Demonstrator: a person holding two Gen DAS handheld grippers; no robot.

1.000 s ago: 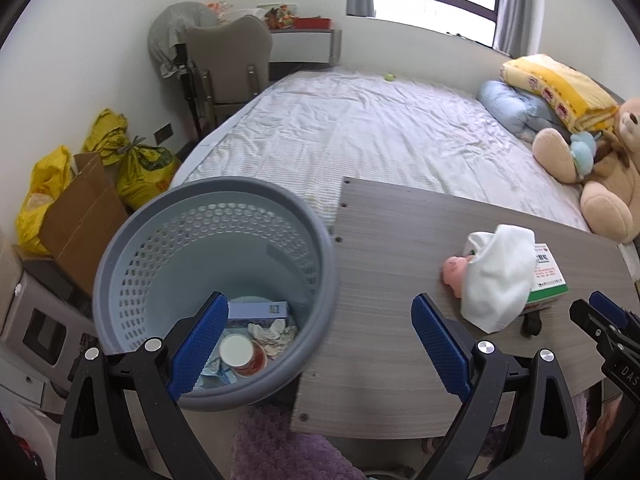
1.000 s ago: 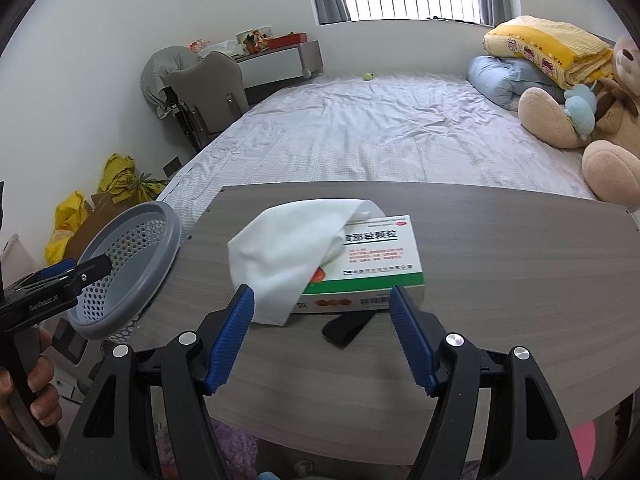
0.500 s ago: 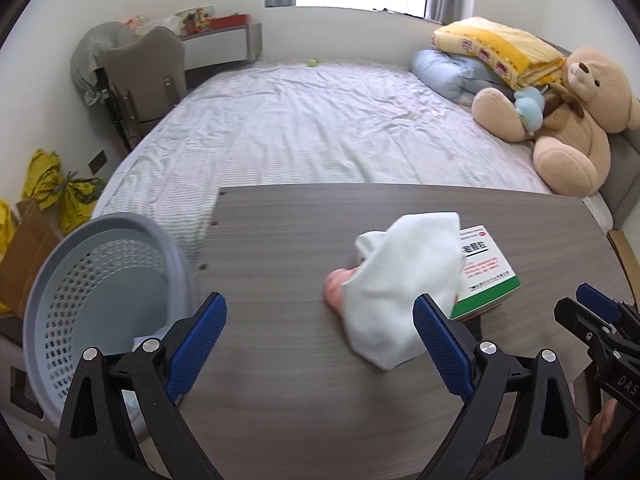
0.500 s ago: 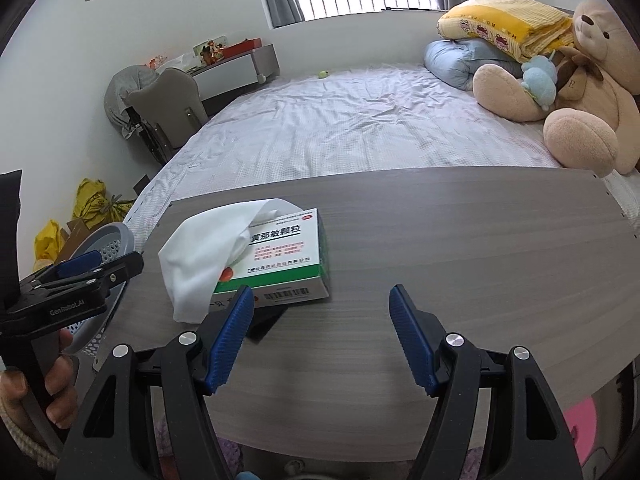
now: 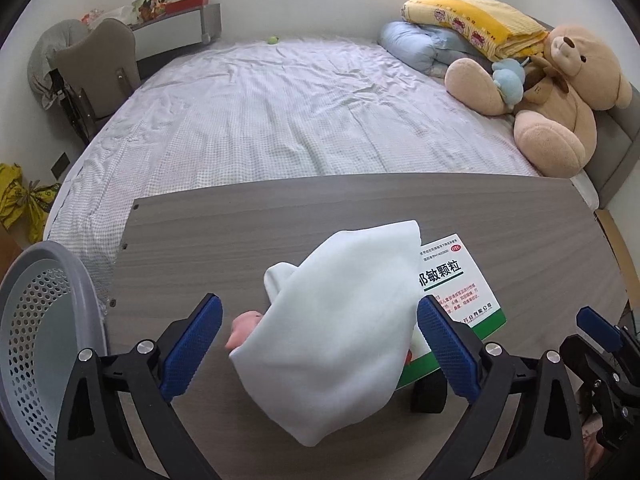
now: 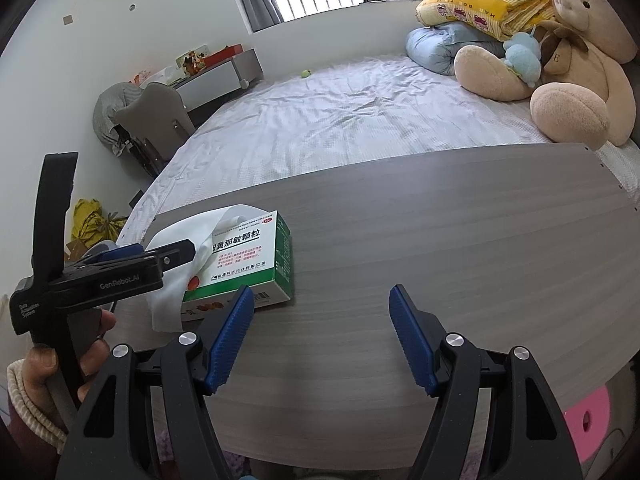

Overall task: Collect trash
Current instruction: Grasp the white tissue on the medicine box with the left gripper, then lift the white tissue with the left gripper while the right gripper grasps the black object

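Observation:
A white tissue (image 5: 340, 320) lies draped over a green-and-white medicine box (image 5: 460, 284) on the grey wooden table (image 5: 240, 220). A small pink item (image 5: 242, 328) peeks out at the tissue's left edge, and a small black object (image 5: 430, 394) lies under the box's near corner. My left gripper (image 5: 318, 344) is open, its blue pads on either side of the tissue. In the right wrist view the tissue (image 6: 176, 276) and box (image 6: 248, 256) sit at left, with the left gripper (image 6: 132, 264) beside them. My right gripper (image 6: 322, 336) is open and empty over bare table, right of the box.
A grey perforated trash basket (image 5: 44, 320) stands beside the table's left edge. Beyond the table is a bed (image 5: 280, 112) with a teddy bear (image 5: 560, 92), pillows and a folded yellow blanket. A chair (image 5: 100, 60) and yellow bags (image 5: 20, 200) are at far left.
My left gripper swung right from over the basket to the tissue, which now lies between its pads. My right gripper shifted right, so the box moved to its left.

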